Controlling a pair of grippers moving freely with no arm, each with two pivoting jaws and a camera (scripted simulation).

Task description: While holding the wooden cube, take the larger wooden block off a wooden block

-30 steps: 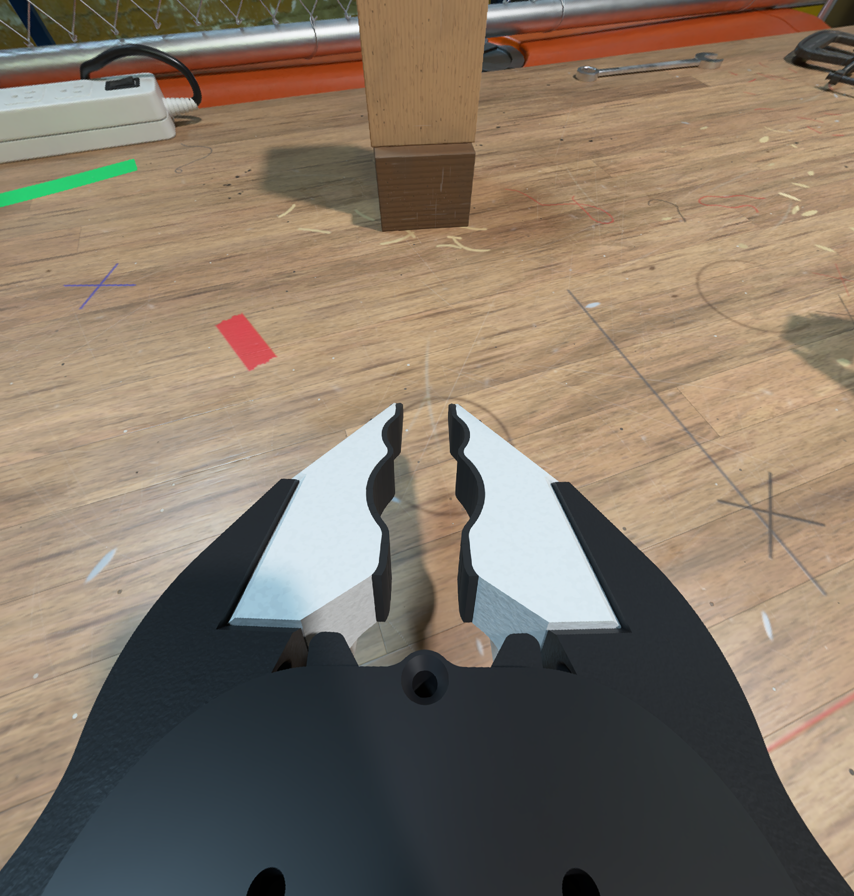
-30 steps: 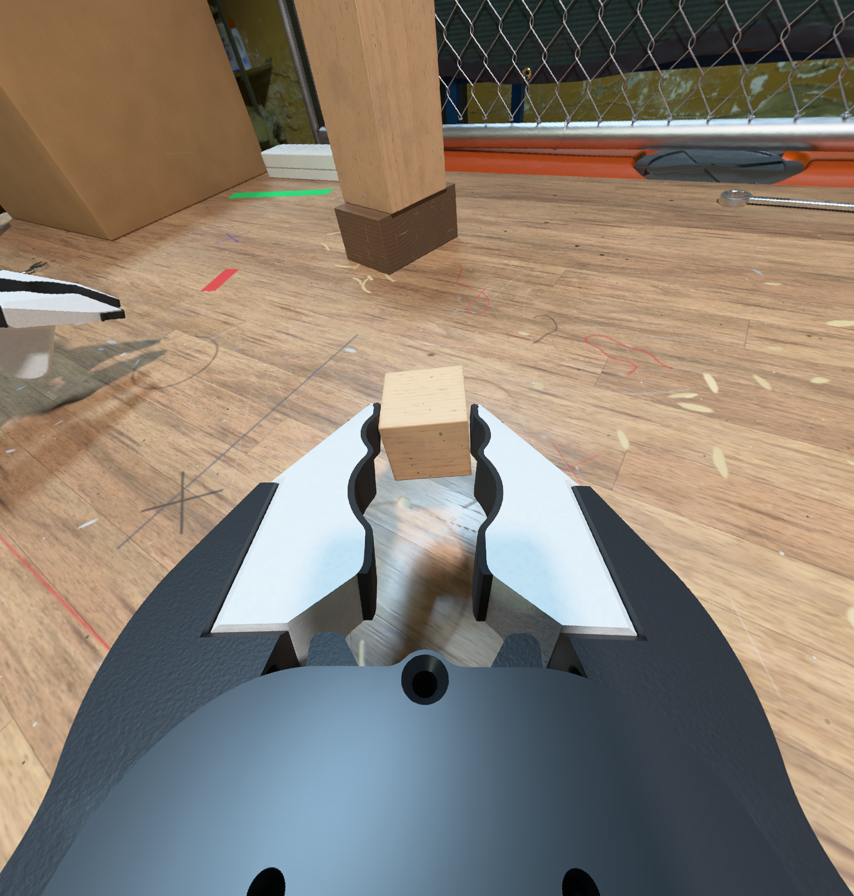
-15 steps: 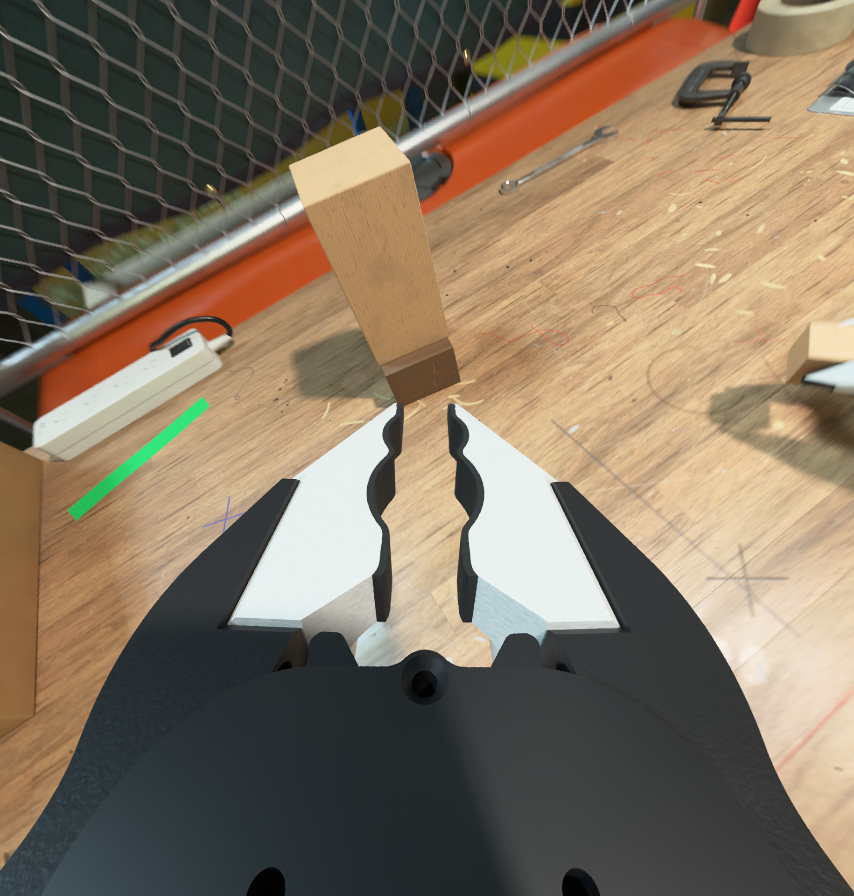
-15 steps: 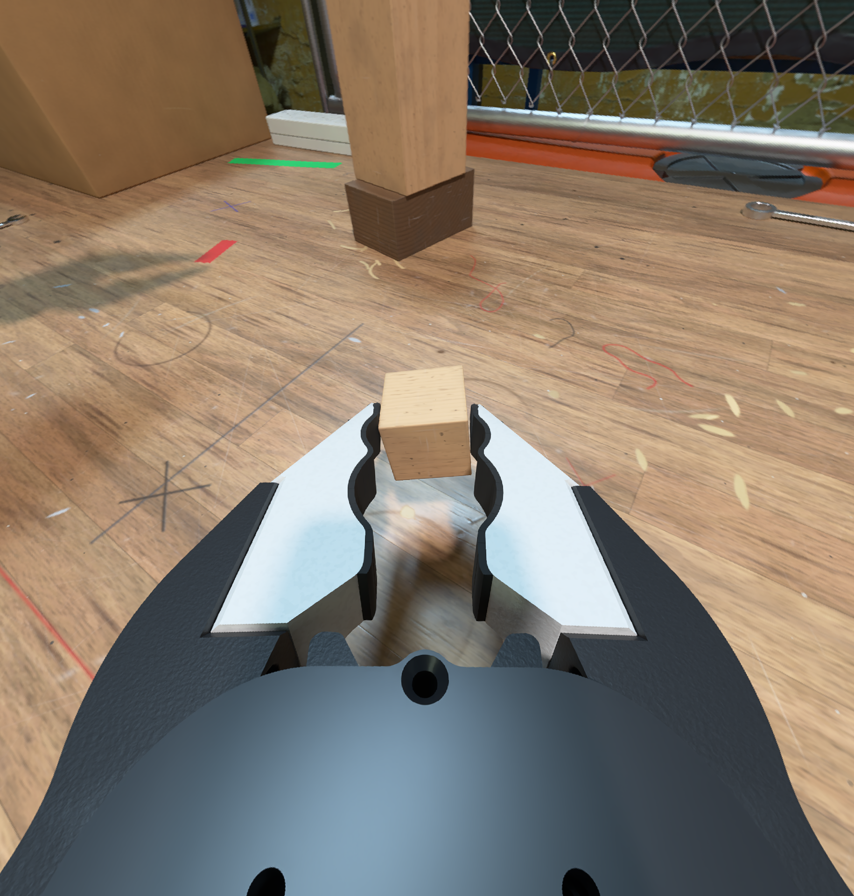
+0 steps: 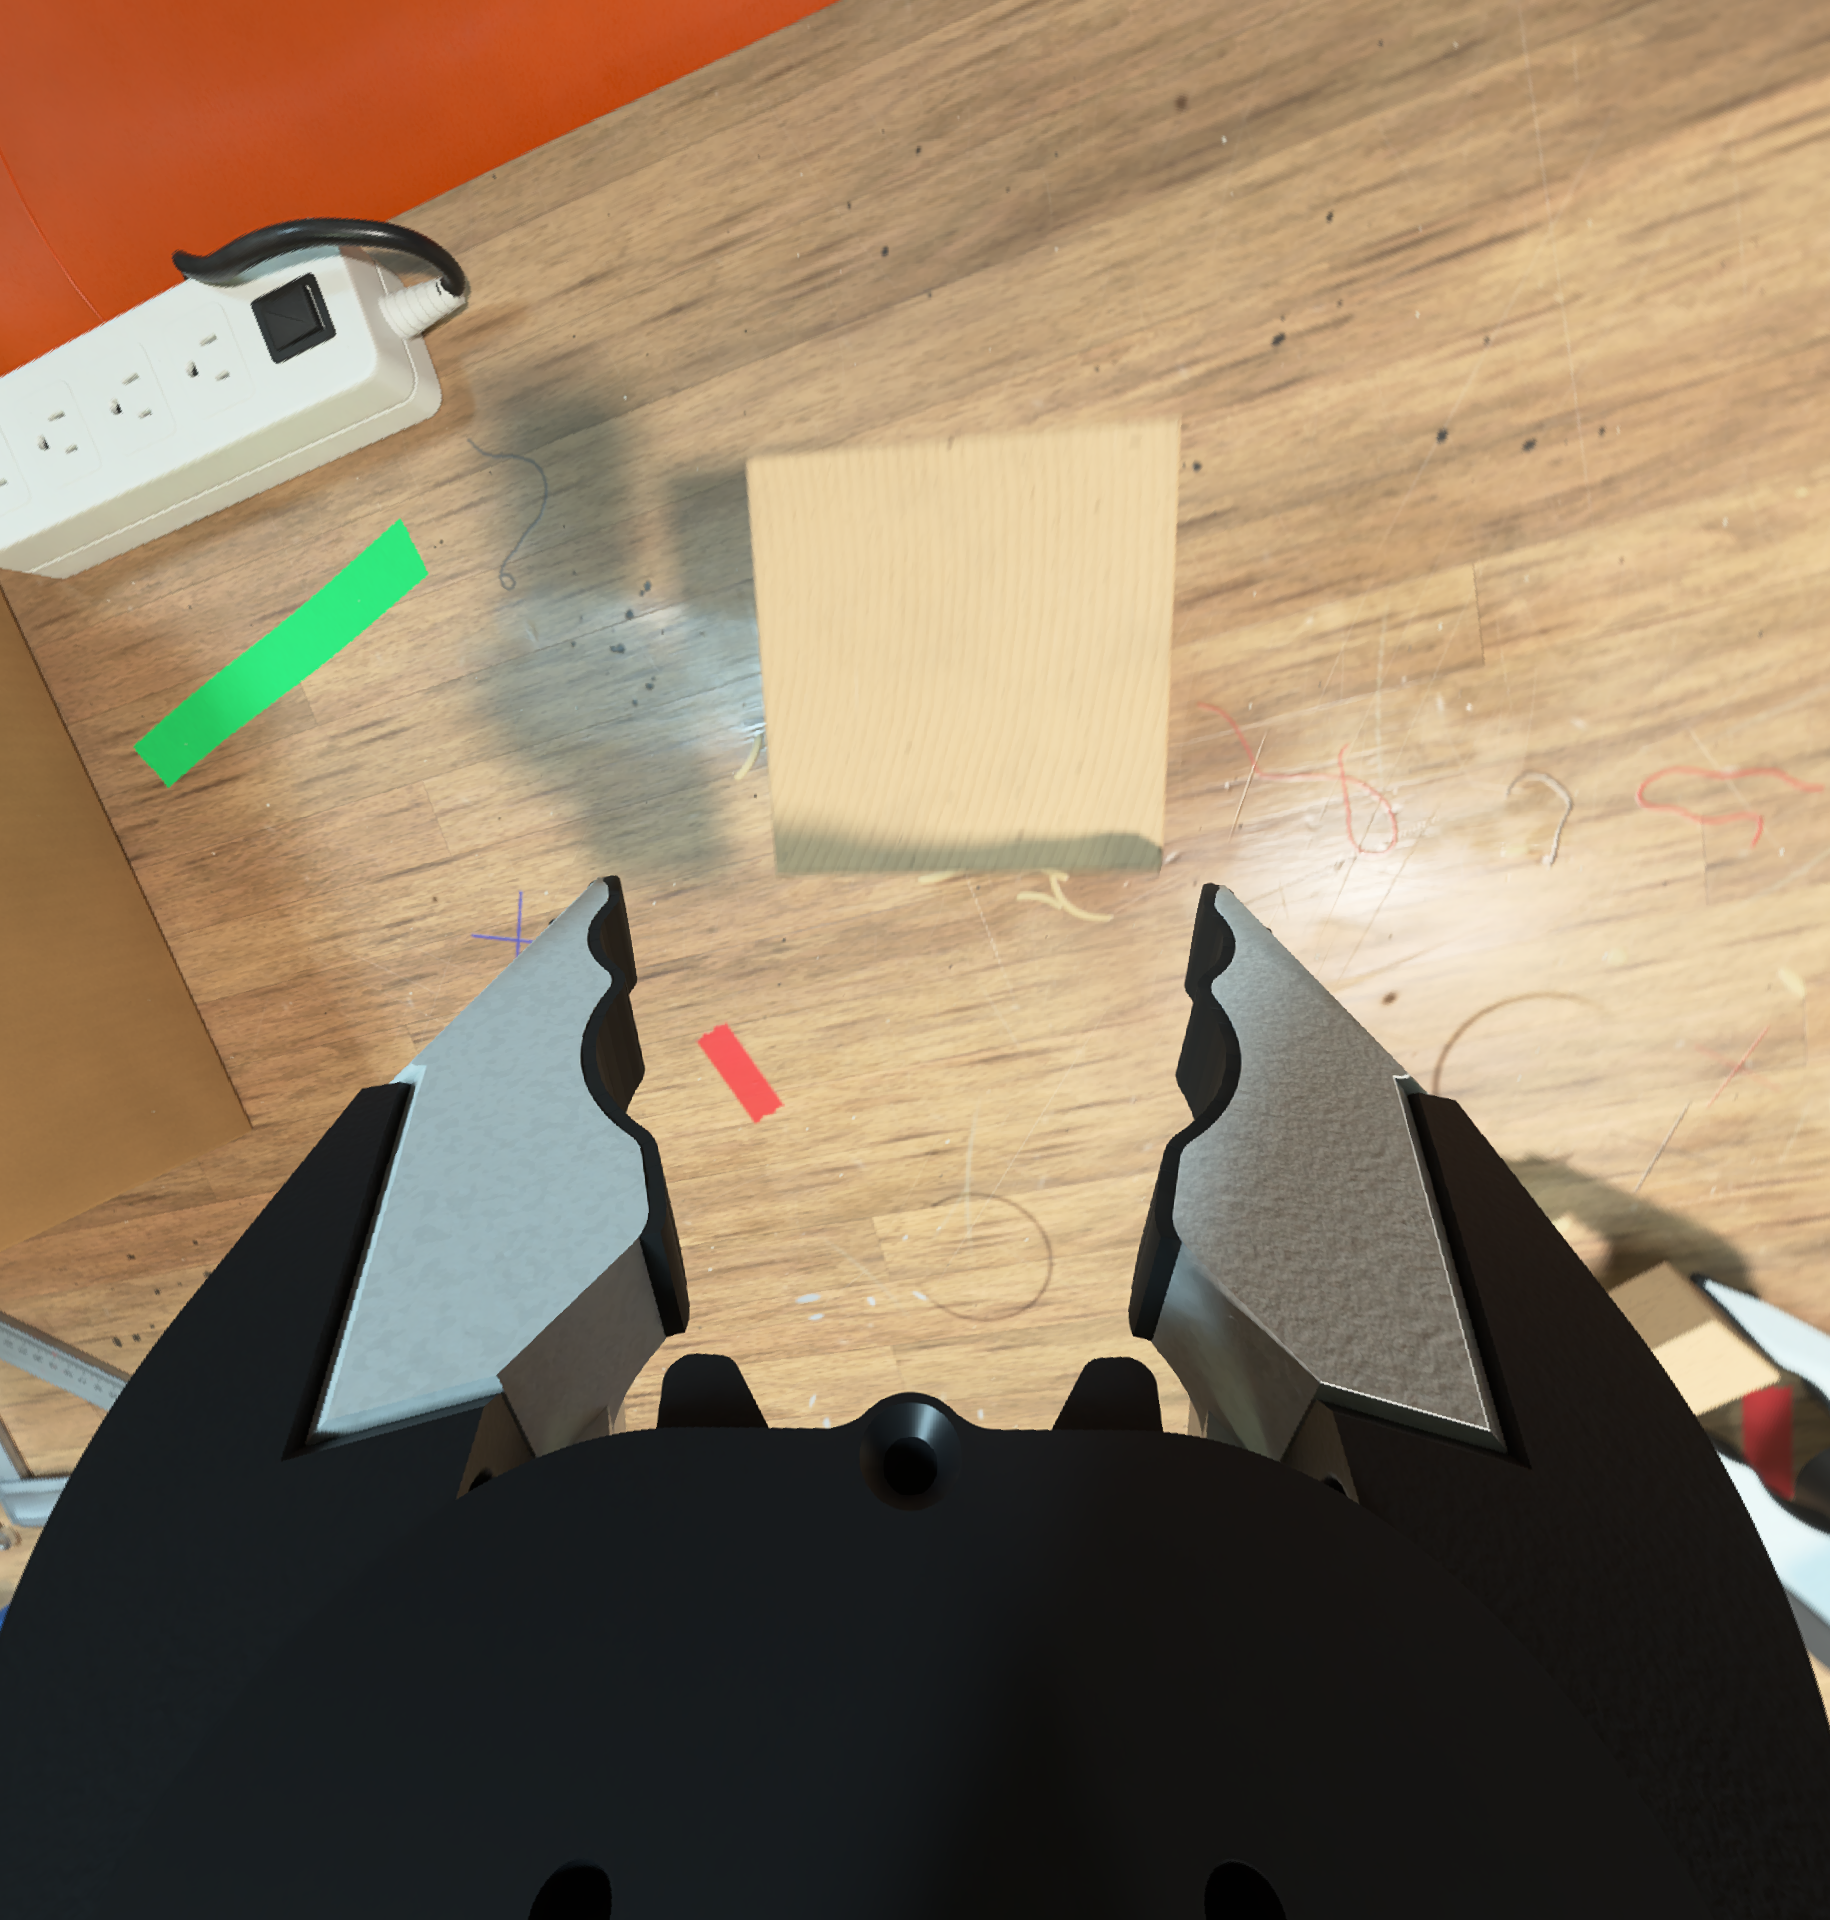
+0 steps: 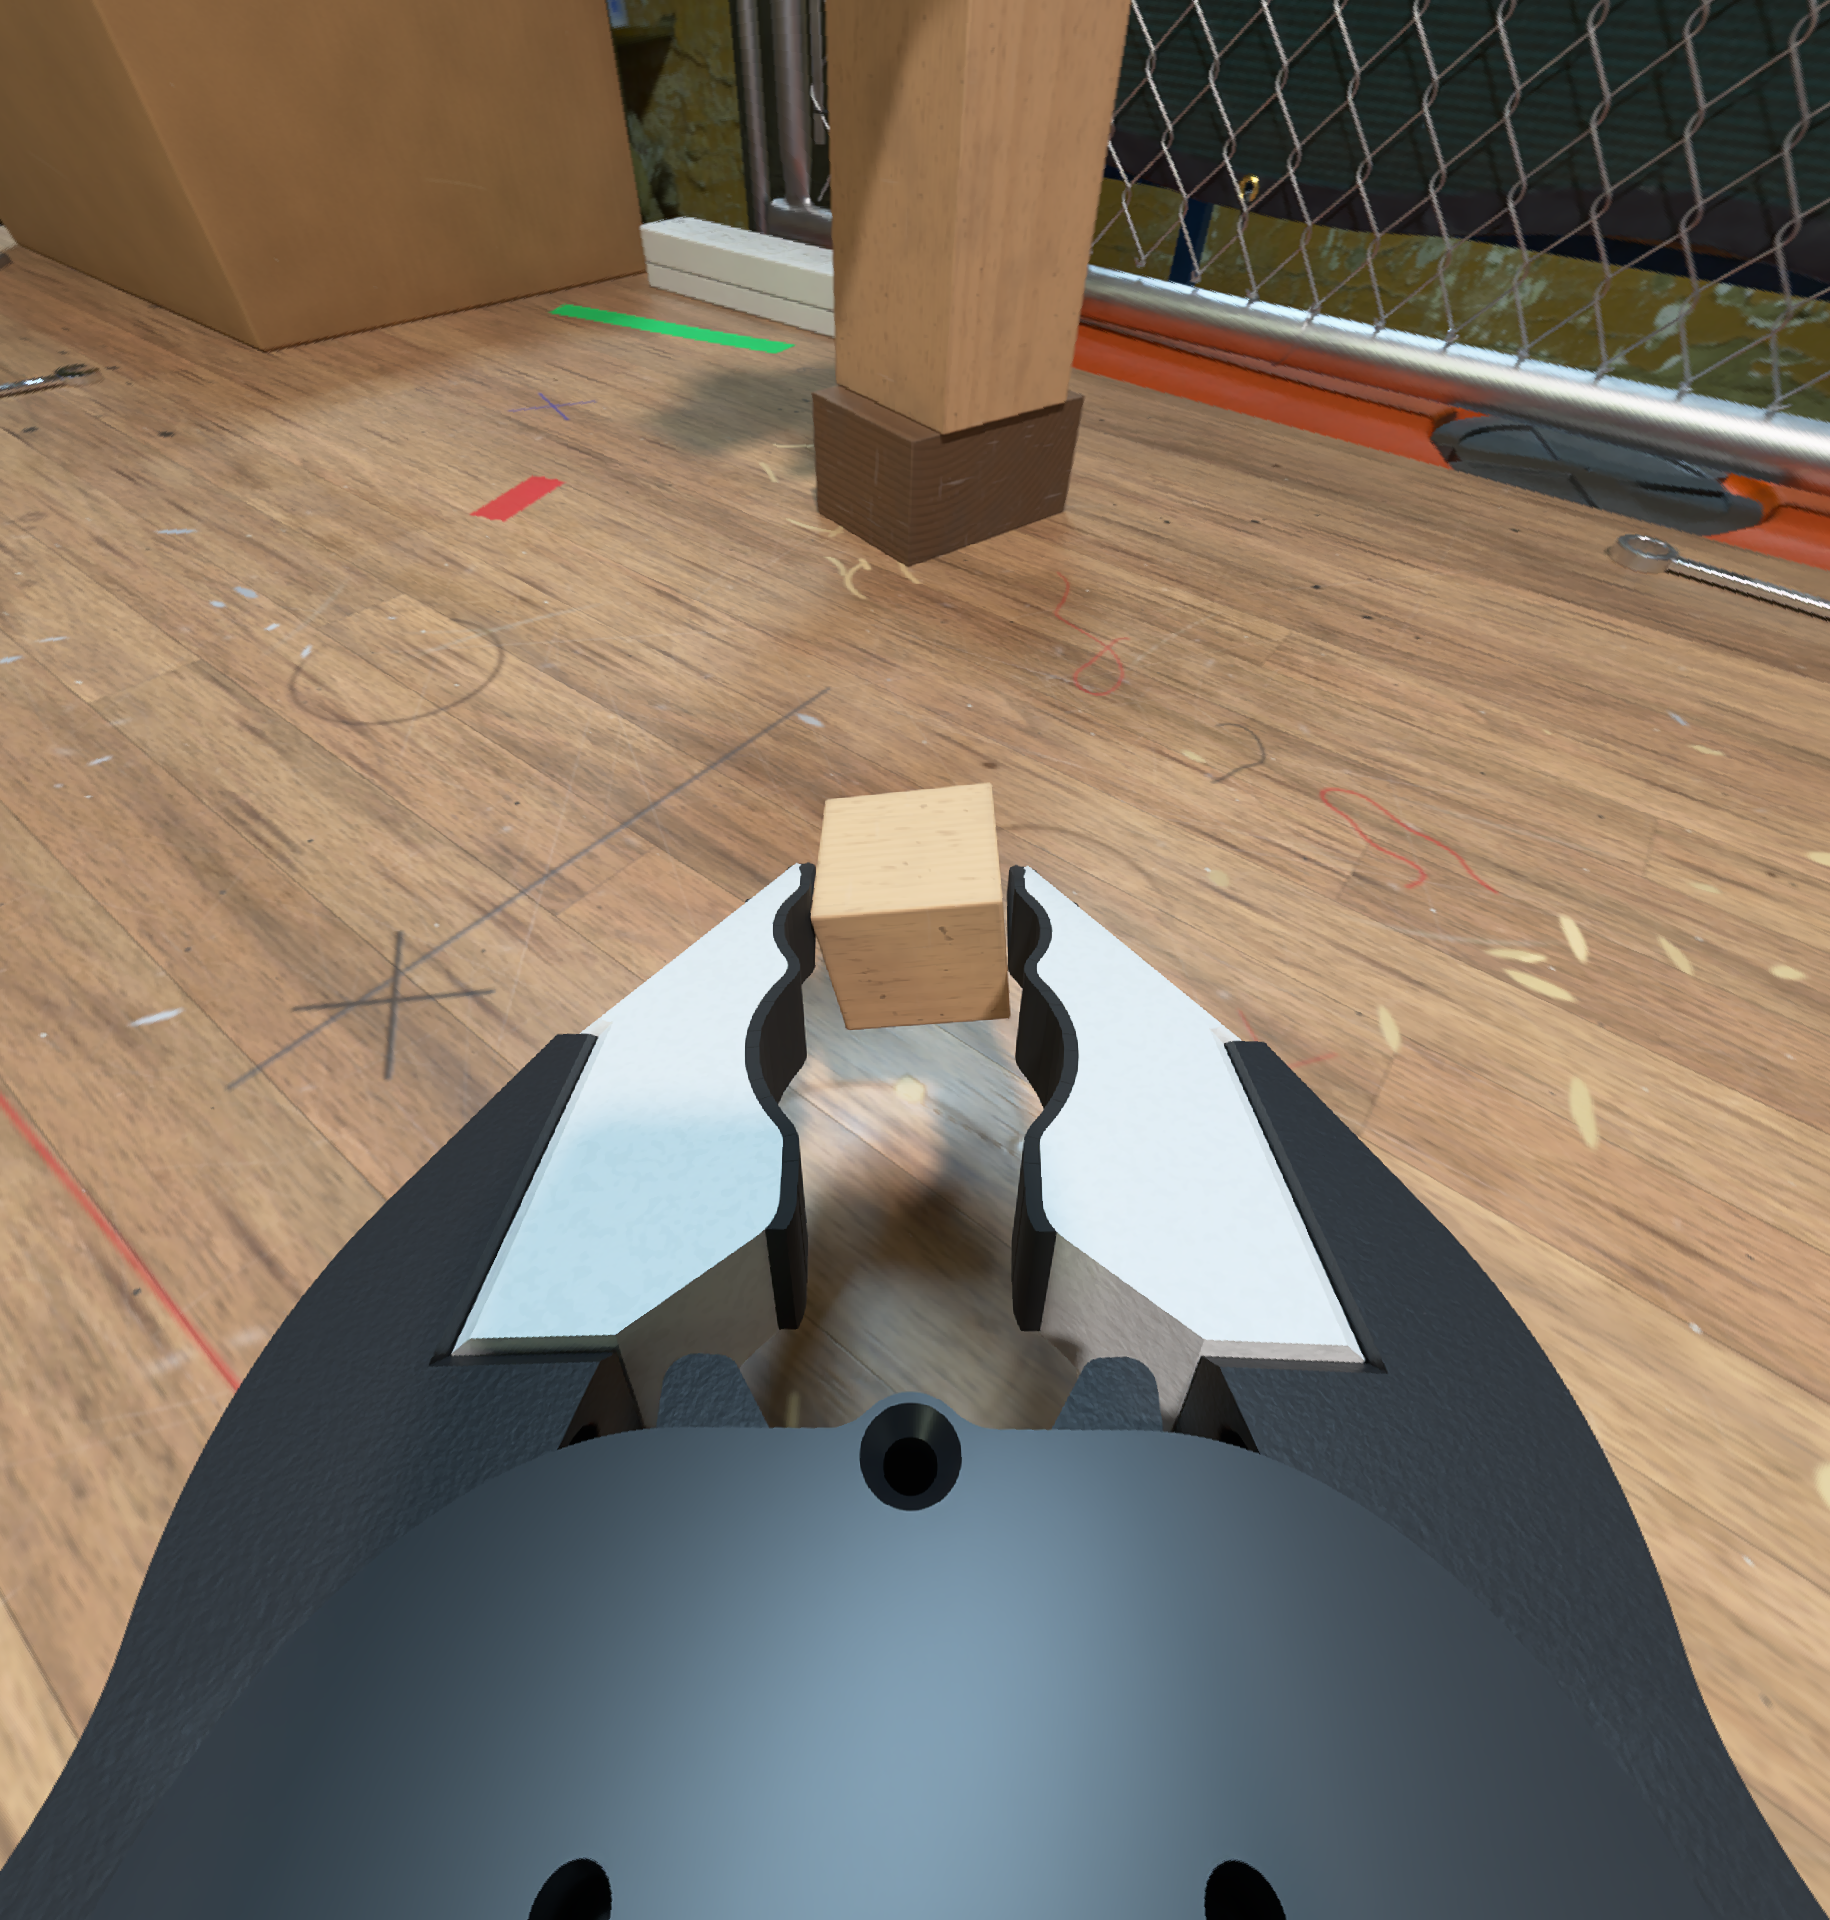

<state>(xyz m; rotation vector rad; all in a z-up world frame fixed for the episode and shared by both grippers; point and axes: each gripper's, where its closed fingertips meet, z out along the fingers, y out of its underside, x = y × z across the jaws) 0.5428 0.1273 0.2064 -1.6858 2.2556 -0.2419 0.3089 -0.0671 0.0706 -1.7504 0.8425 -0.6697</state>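
Scuffed wooden bench (image 6: 1306, 675) under dark wooden block (image 6: 942, 478), white power strip (image 5: 184, 416), cardboard box (image 6: 298, 145), wrench (image 6: 1742, 582).

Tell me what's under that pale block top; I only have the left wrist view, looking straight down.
Observer: The larger wooden block stands upright on a dark brown block, hidden from you.
Operator: Is the cube secure?
Observer: The right claw pinches the wooden cube at its fingertips, clear of the bench.
Operator: Anything near the stack?
Observer: A wrench lies off to its right, apart.
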